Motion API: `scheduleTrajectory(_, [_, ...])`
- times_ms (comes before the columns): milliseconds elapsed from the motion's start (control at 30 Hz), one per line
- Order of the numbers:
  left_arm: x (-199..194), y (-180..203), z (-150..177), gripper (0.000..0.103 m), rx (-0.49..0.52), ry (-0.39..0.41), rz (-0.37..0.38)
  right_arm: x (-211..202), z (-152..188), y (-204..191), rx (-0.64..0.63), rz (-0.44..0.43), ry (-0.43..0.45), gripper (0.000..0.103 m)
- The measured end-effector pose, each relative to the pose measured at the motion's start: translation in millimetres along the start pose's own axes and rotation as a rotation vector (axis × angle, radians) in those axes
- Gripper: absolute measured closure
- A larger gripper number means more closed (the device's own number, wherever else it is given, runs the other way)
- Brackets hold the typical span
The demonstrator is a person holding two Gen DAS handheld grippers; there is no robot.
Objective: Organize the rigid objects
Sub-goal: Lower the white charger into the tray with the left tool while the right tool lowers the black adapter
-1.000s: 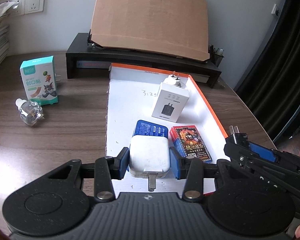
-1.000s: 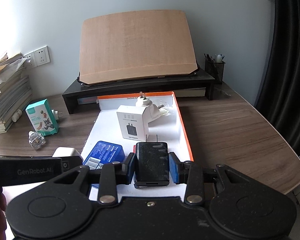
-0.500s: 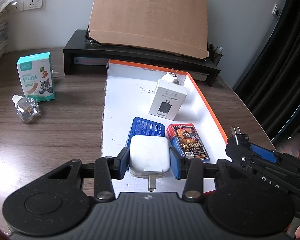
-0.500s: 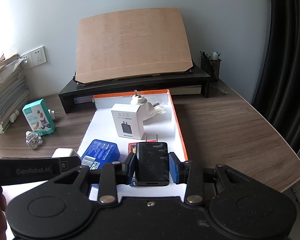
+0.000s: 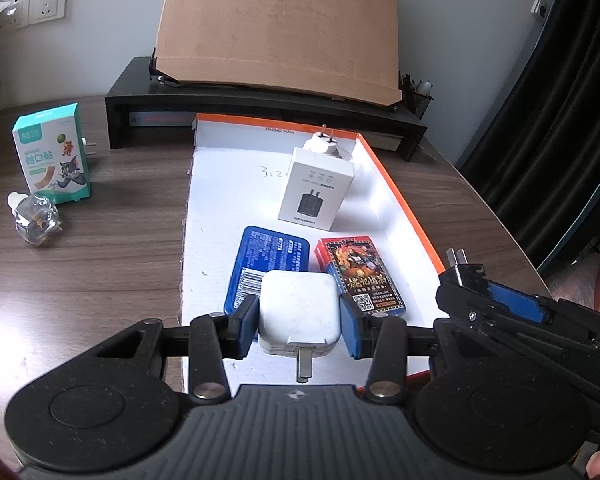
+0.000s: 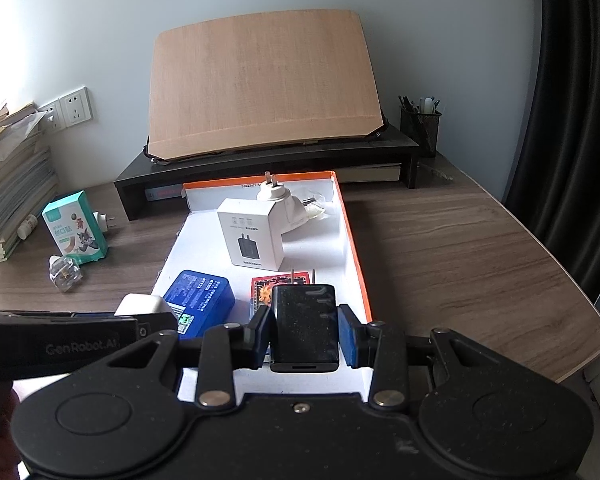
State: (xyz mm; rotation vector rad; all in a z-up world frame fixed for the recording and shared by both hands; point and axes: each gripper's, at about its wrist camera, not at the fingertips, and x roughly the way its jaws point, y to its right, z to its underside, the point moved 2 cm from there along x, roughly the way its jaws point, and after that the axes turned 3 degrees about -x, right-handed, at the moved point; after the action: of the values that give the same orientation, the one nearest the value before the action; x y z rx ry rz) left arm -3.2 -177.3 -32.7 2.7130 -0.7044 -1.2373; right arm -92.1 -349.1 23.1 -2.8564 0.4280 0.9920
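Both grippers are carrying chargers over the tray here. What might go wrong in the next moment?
1. The two grippers sit close together: the right gripper with the black charger is right beside the left gripper, so they may collide.
2. The white charger hangs above the blue box and card deck; released here, it would probably land on them rather than on the bare tray.

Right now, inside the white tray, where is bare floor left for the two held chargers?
Free: the tray's left strip, between its left edge and the white box, running back to the far wall. Also the near right corner, in front of the red card pack. Crowded: the near middle, where the blue tin and card pack lie side by side.
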Motion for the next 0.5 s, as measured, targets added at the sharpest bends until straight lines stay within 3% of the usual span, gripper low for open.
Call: scheduleTrajectory(500, [9.6, 6.9, -3.2, 0.06, 0.014, -0.015, 0.007, 6.7, -1.0, 2.7, 0.004, 0.002, -0.011, 0.059])
